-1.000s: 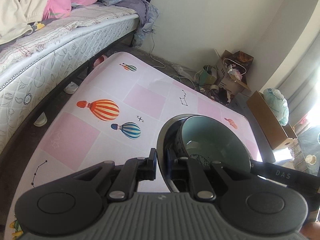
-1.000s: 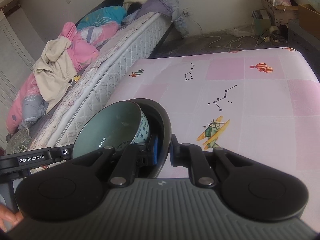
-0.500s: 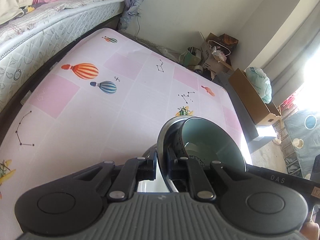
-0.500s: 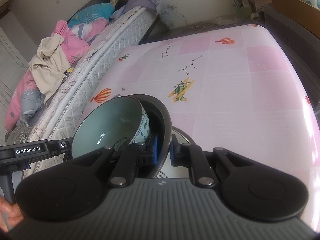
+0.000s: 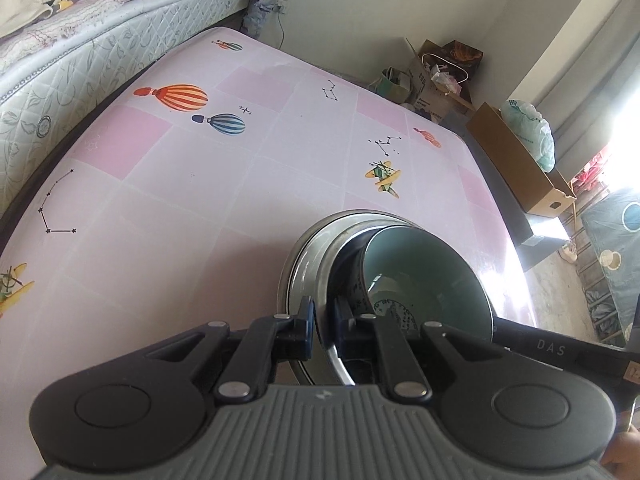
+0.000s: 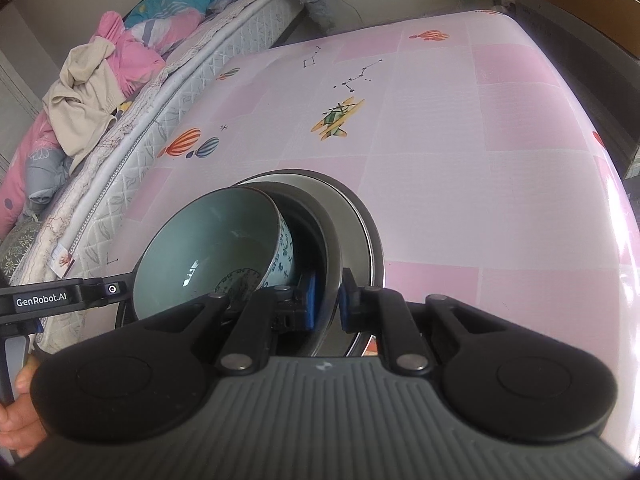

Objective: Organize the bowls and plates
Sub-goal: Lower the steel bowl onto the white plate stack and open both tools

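A pale green ceramic bowl (image 5: 424, 276) with a blue pattern sits inside a dark metal bowl (image 5: 340, 256). Below them is a wider steel bowl (image 5: 296, 268) resting on the pink table (image 5: 200, 200). My left gripper (image 5: 323, 320) is shut on the dark bowl's rim on one side. My right gripper (image 6: 329, 300) is shut on the same dark bowl's rim (image 6: 332, 240) on the opposite side, with the green bowl (image 6: 216, 248) in it. The steel bowl (image 6: 360, 224) shows just beneath.
A mattress (image 5: 80, 40) with heaped clothes (image 6: 92, 80) runs along the table's far side. Cardboard boxes (image 5: 516, 152) and bags stand on the floor past the table's corner. The table edge (image 6: 616, 200) curves off to the right.
Both grippers have carried the dark bowl with the green bowl across the table and down. It now sits over a steel bowl that was out of view a second ago.
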Demonstrator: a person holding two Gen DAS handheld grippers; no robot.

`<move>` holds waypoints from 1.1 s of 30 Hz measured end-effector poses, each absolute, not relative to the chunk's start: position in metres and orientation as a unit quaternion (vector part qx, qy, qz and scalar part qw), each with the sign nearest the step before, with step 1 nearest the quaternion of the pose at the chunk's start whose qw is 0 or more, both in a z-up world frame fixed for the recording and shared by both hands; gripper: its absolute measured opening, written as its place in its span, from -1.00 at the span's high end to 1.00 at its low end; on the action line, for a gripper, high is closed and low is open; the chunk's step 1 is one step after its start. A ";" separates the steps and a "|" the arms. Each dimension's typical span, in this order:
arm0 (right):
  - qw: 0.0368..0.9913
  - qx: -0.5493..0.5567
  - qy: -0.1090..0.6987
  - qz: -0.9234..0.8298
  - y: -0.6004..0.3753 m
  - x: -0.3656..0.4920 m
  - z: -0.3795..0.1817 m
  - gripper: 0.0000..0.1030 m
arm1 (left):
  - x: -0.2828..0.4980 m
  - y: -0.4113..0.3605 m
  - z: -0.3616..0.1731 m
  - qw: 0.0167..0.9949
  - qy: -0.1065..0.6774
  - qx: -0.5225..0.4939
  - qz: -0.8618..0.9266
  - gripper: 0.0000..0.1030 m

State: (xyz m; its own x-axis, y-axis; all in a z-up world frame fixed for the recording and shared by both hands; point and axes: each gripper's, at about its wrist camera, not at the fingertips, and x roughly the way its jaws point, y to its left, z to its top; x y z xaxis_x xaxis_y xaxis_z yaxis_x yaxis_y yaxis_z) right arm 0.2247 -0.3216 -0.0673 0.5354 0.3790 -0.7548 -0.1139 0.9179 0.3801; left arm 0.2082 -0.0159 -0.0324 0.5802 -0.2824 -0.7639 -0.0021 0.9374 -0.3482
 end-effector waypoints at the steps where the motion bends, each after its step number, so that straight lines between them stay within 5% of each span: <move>1: 0.866 0.139 0.459 0.141 -0.321 0.224 -0.068 0.80 | 0.208 -0.016 -0.032 0.876 0.450 -0.155 -0.079 0.80; 7: 0.881 0.121 0.438 0.135 -0.319 0.225 -0.065 0.76 | 0.200 -0.022 -0.019 0.897 0.417 -0.121 -0.082 0.78; 10: 0.889 0.107 0.426 0.131 -0.318 0.223 -0.061 0.69 | 0.195 -0.026 -0.011 0.905 0.404 -0.107 -0.083 0.54; 12: 0.891 0.110 0.422 0.130 -0.318 0.223 -0.059 0.51 | 0.191 -0.026 -0.006 0.908 0.398 -0.100 -0.081 0.14; 18: 0.893 0.150 0.409 0.112 -0.335 0.214 -0.057 0.09 | 0.176 -0.018 0.001 0.913 0.389 -0.104 -0.070 -0.33; 28: 0.888 0.238 0.376 0.115 -0.360 0.164 -0.041 -0.13 | 0.151 -0.001 0.008 0.915 0.391 -0.094 -0.042 -0.81; 33: 0.887 0.258 0.357 0.139 -0.355 0.125 -0.025 -0.58 | 0.137 0.000 0.011 0.918 0.391 -0.059 -0.022 -0.97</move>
